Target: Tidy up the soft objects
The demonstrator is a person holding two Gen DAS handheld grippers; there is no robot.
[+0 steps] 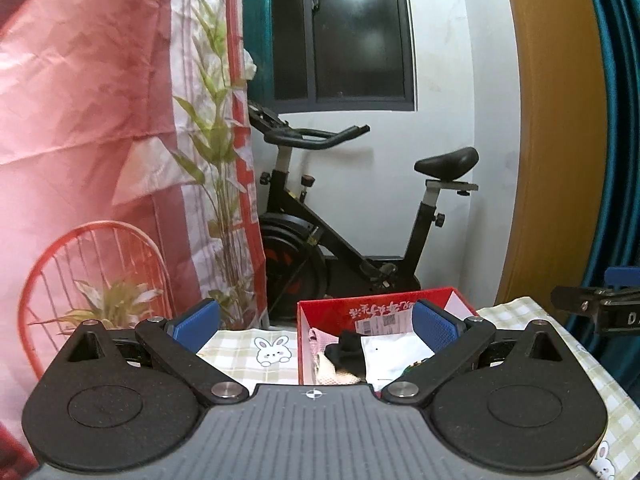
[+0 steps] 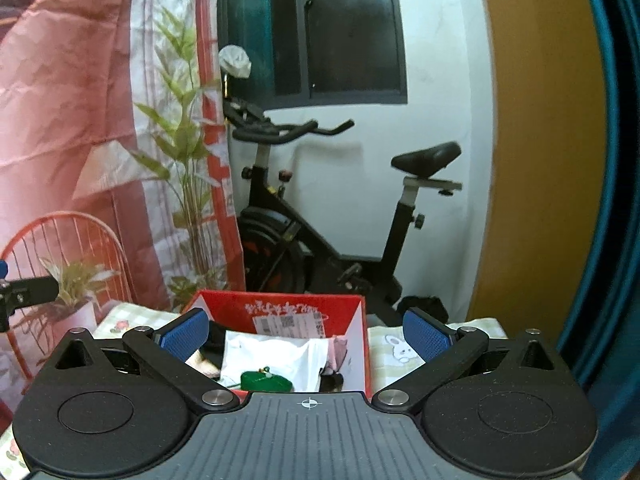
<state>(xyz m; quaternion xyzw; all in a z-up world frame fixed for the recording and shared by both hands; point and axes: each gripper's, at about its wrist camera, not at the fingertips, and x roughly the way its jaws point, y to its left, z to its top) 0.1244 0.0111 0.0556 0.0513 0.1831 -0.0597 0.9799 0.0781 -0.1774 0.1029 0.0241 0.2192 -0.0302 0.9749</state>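
Two wrist views. We hold the left claw (image 1: 316,326) and the right claw (image 2: 306,330) side by side, both released, their blue pads spread wide with nothing between them. Each hangs above the near part of the surface (image 1: 240,360), which is covered by a green checked cloth (image 2: 472,330) printed with rabbits.

At the far edge of the surface stands a red box (image 1: 320,312), open at the top. In it we see the soft things piled together: a black piece of cloth (image 1: 348,350), a white bag (image 2: 268,354), a pink piece (image 2: 338,354), a cream knitted piece (image 1: 332,376) and a small green item (image 2: 264,380) at the near side of the box.

Beyond the far edge stand an exercise bike (image 2: 320,216) against a white wall and a pink curtain (image 1: 80,100).
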